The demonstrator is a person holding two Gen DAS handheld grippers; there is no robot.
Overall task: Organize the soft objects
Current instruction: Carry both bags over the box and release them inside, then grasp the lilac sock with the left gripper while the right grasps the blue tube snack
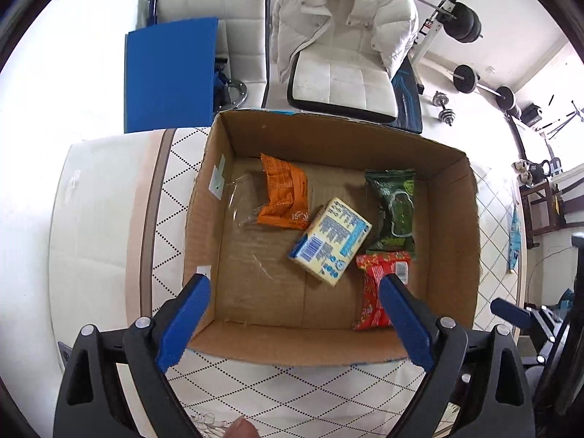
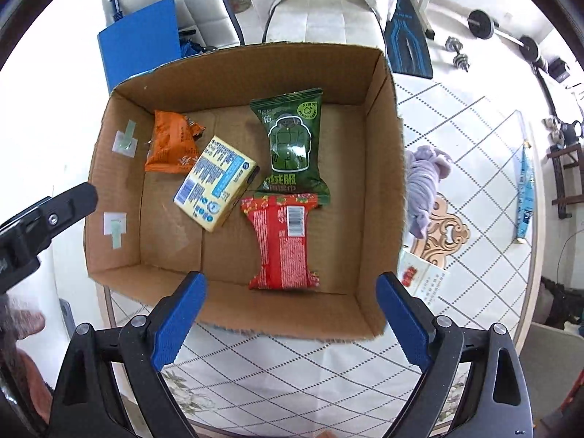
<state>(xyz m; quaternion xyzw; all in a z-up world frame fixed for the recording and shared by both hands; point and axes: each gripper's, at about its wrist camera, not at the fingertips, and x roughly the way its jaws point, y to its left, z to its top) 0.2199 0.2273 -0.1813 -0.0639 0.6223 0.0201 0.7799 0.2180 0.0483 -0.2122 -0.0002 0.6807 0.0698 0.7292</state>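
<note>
Both the left gripper [image 1: 294,284] and the right gripper [image 2: 292,283] hover released and empty over the near rim of the cardboard box [image 2: 233,73], likely between picks. Inside the box on the counter [image 2: 474,138], the red packet [image 2: 283,241] lies nearest, with the yellow pack [image 2: 215,182] and green packet [image 2: 292,142] beyond it and the orange packet [image 2: 171,142] farthest, apparently gathered there as sorted items. A lilac cloth [image 2: 425,182] lies outside the box, just beside its right wall, seemingly unsorted as yet.

white padded chairs [image 1: 226,18] | cream jacket [image 1: 346,11] | barbell [image 1: 481,85] | bright white floor [image 1: 54,91]
</note>
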